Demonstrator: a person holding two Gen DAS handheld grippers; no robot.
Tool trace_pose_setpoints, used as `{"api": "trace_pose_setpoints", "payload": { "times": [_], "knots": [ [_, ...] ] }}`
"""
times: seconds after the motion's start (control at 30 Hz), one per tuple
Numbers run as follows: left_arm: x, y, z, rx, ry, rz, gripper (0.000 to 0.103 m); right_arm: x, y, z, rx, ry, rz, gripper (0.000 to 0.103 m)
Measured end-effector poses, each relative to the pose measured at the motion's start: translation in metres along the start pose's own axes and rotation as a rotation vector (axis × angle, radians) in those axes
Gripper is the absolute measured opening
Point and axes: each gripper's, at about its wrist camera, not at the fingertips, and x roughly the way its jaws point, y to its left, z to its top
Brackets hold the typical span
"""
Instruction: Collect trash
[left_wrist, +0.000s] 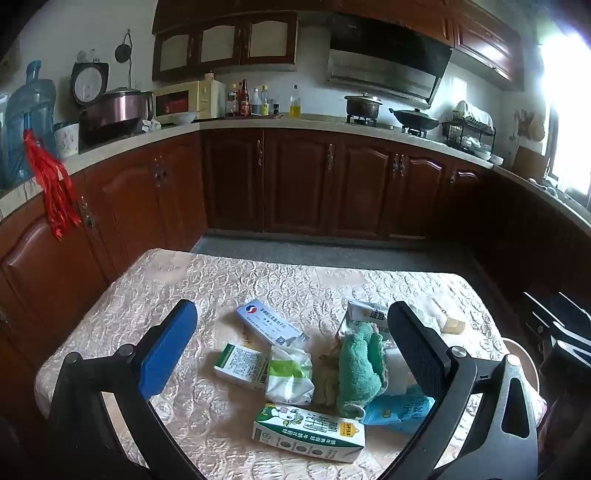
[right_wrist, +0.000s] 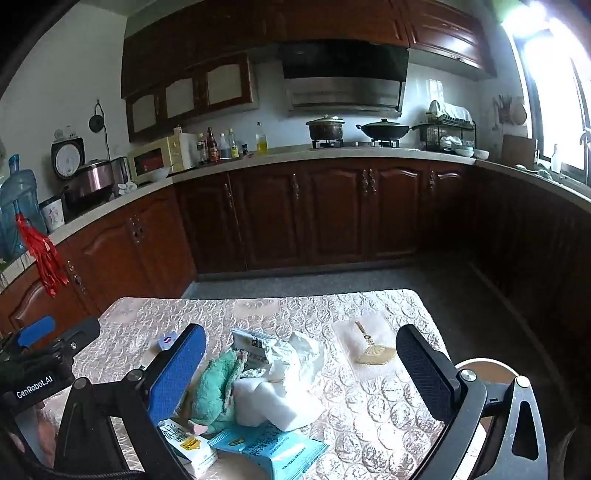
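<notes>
A pile of trash lies on the table (left_wrist: 140, 295): a white and blue box (left_wrist: 267, 325), a small green and white box (left_wrist: 242, 365), a green and white plastic wrapper (left_wrist: 290, 374), a green milk carton (left_wrist: 308, 432), a teal cloth (left_wrist: 360, 369), a blue packet (left_wrist: 399, 406) and a grey pouch (left_wrist: 364, 314). My left gripper (left_wrist: 291, 354) is open and empty above the pile. My right gripper (right_wrist: 301, 369) is open and empty over the cloth (right_wrist: 216, 391), crumpled white paper (right_wrist: 280, 398) and the blue packet (right_wrist: 273, 448).
A small fan-shaped brush (right_wrist: 371, 350) lies on a white wrapper at the table's right. A round bin rim (right_wrist: 484, 365) shows beyond the table's right edge. Dark wooden kitchen cabinets (left_wrist: 295, 181) and a counter with appliances stand behind.
</notes>
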Motion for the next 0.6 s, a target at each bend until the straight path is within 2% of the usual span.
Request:
{"api": "trace_pose_setpoints", "payload": {
  "times": [0.6],
  "knots": [
    [-0.0057,-0.0042,-0.0003,-0.009,-0.02,-0.025,0.103,0.0017,0.004,-0.0021,-0.001,0.0,-0.011,0.102]
  ]
}}
